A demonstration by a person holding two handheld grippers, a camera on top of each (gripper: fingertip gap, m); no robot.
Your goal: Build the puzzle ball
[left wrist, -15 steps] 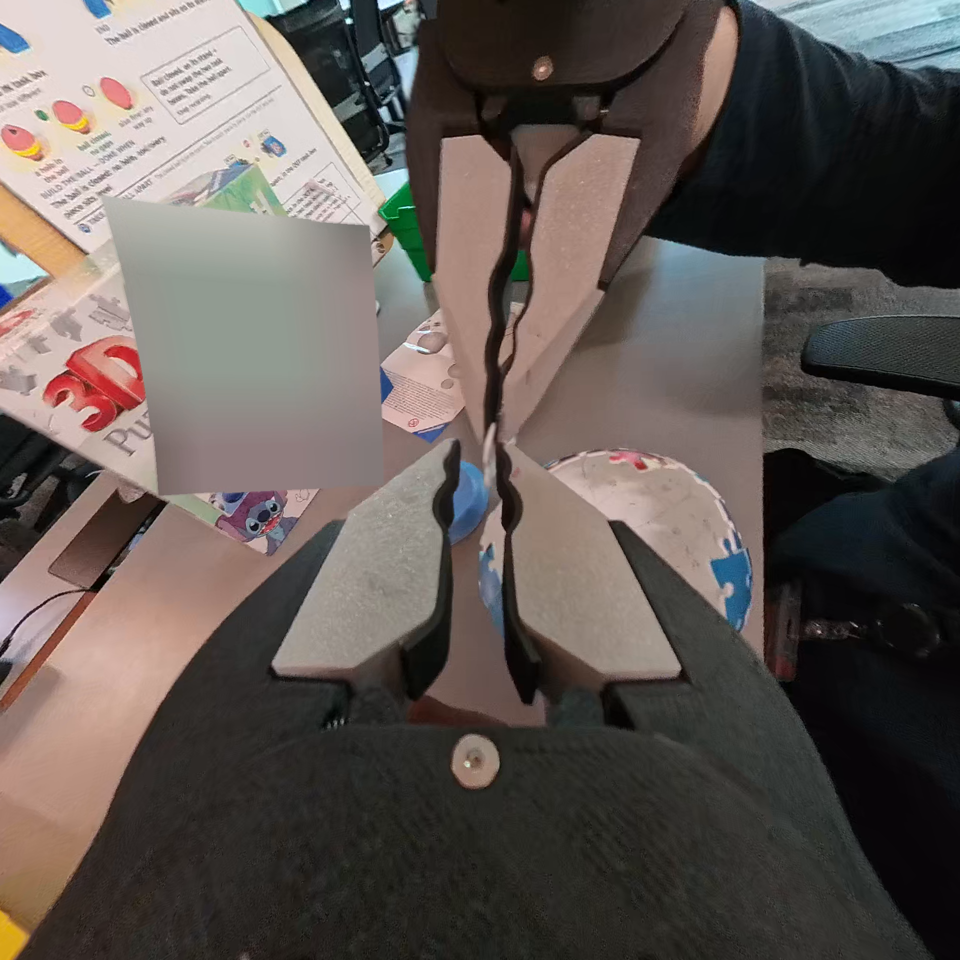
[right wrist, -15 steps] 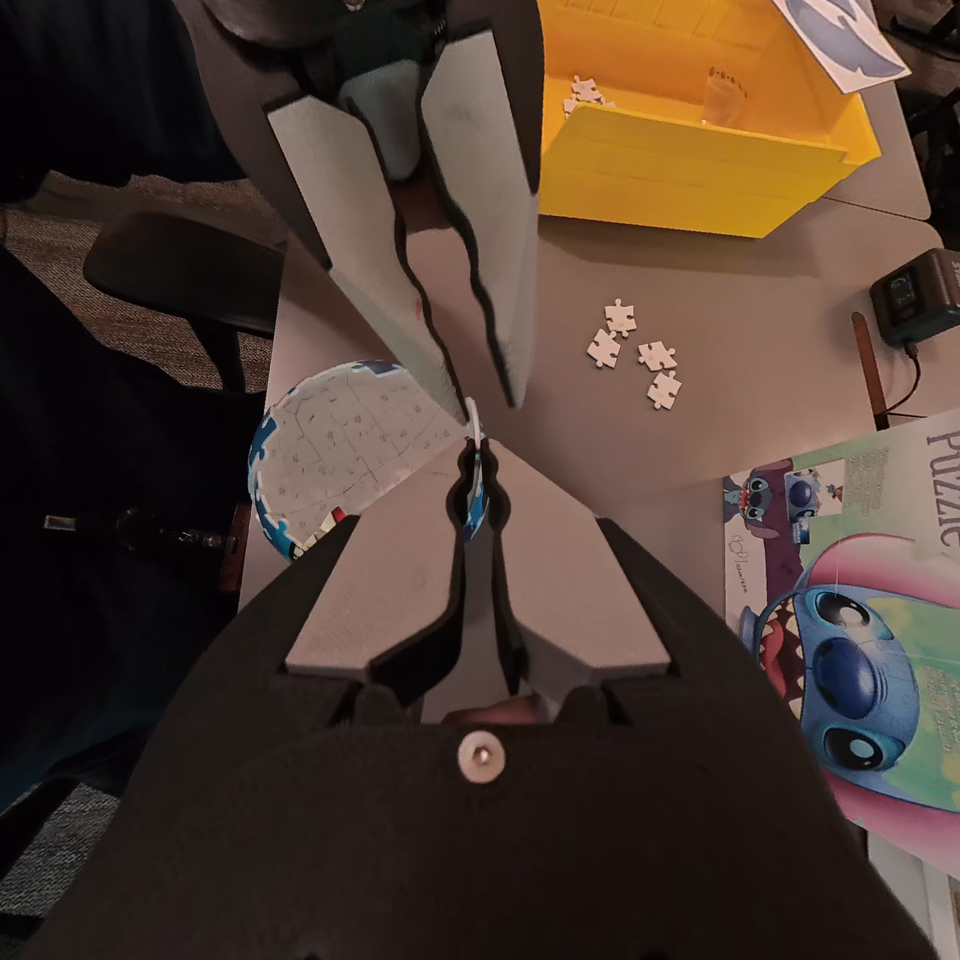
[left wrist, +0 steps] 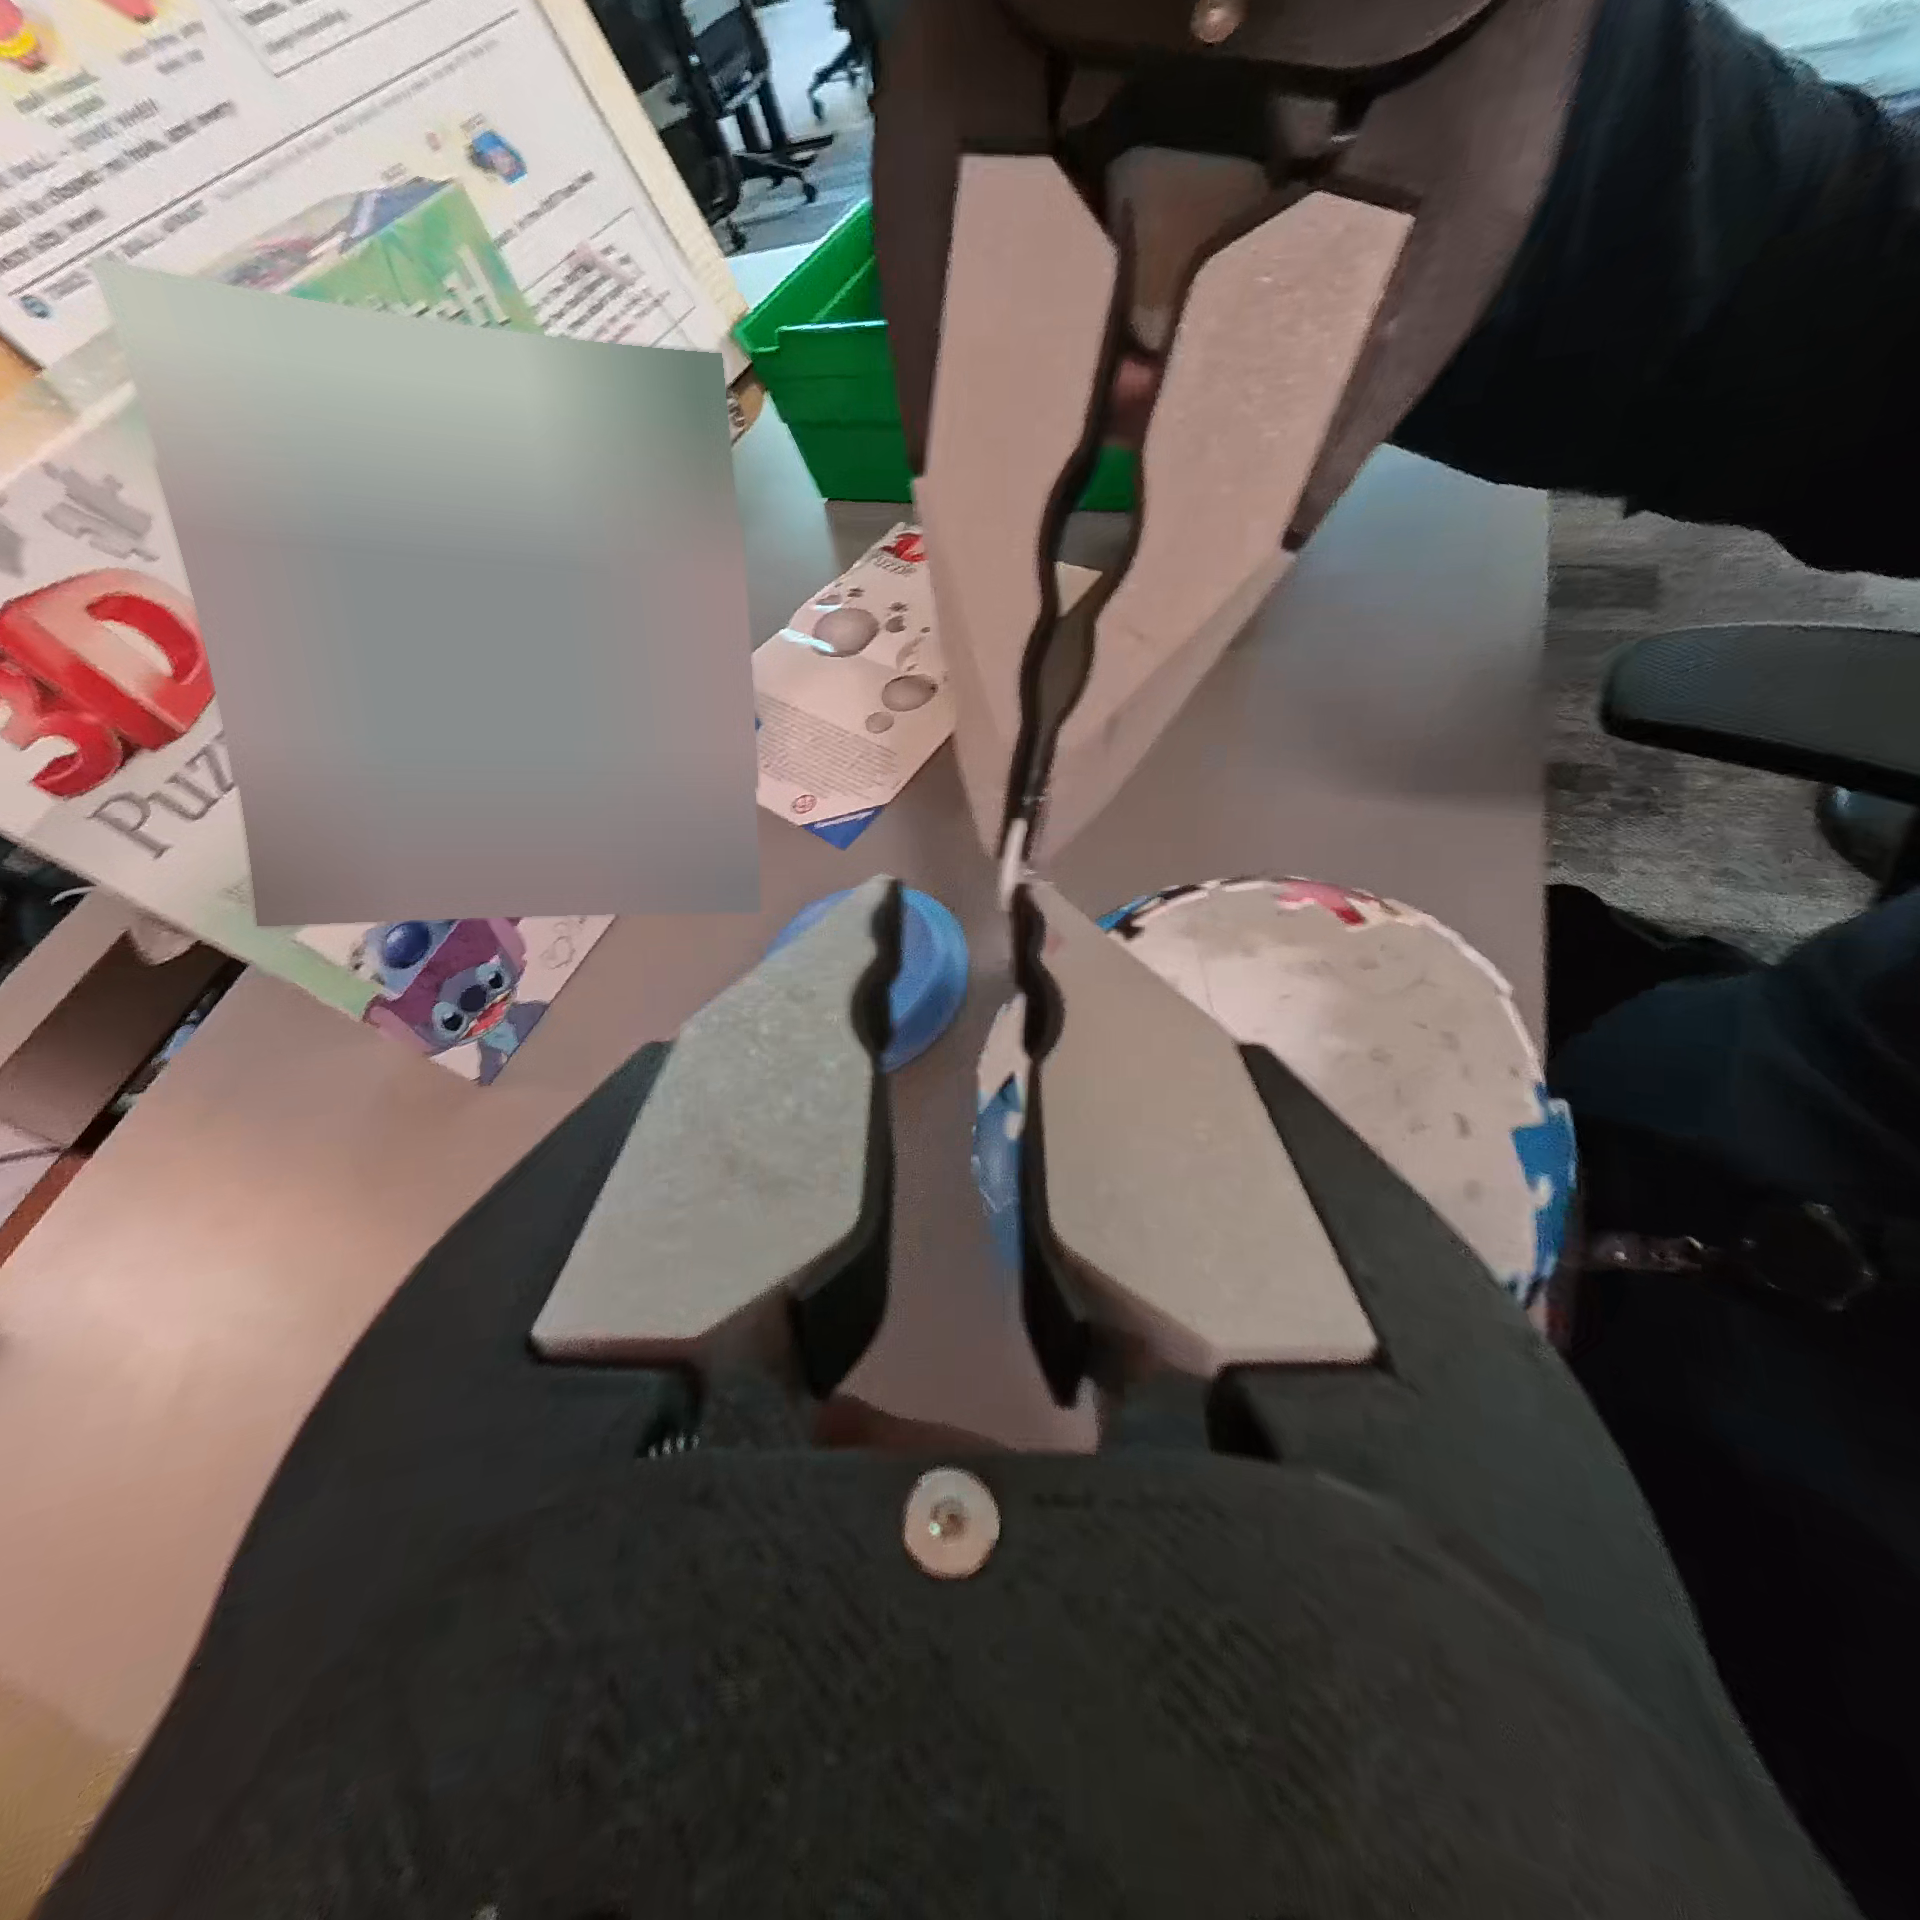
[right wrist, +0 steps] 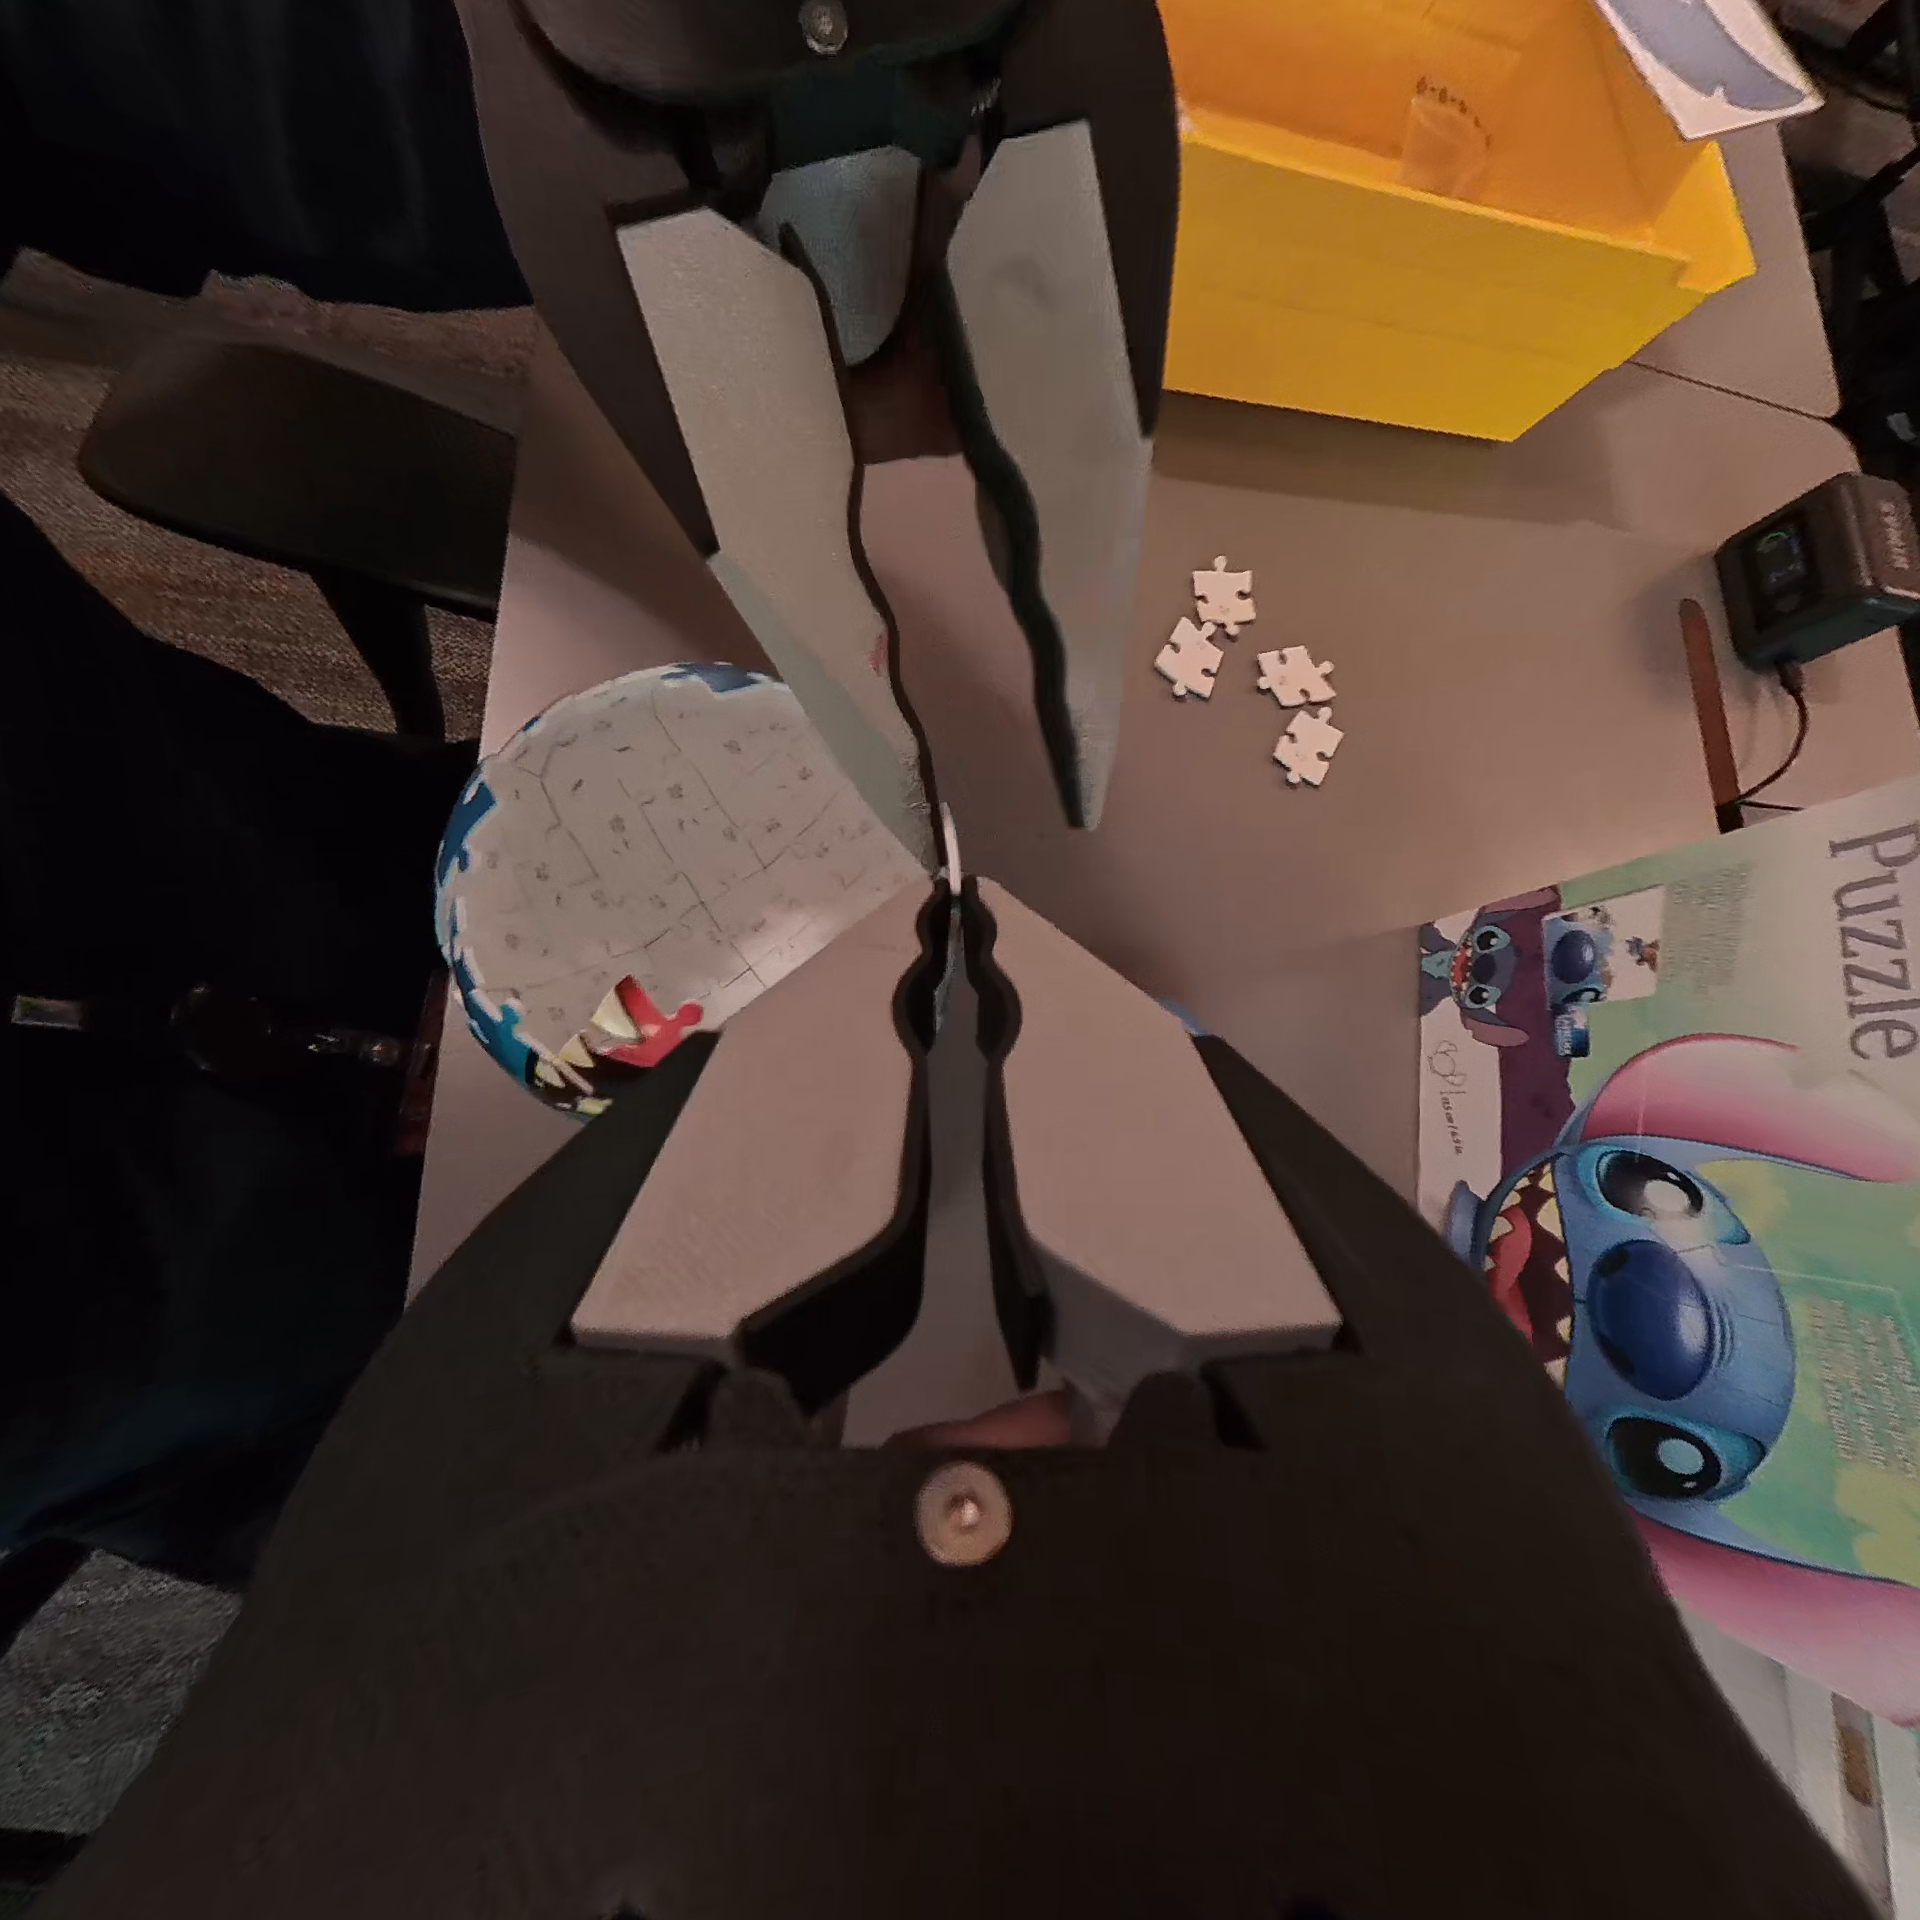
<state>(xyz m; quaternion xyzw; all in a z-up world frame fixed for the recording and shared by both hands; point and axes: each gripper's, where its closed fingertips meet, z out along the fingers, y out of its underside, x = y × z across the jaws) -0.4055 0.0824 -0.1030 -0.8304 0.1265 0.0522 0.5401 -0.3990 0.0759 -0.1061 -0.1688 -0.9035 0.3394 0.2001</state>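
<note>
Left wrist view: evenly bright, slight motion blur, strongest on the opposing gripper (left wrist: 1023, 842). Right wrist view: dim, underexposed; left side nearly black, yellow bin (right wrist: 1434, 301) brightest. Wide-angle bending at edges of both views.

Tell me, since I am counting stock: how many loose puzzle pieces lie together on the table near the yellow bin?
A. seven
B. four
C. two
B: the right wrist view shows four loose pieces in a small cluster on the table, just below the yellow bin.
</note>
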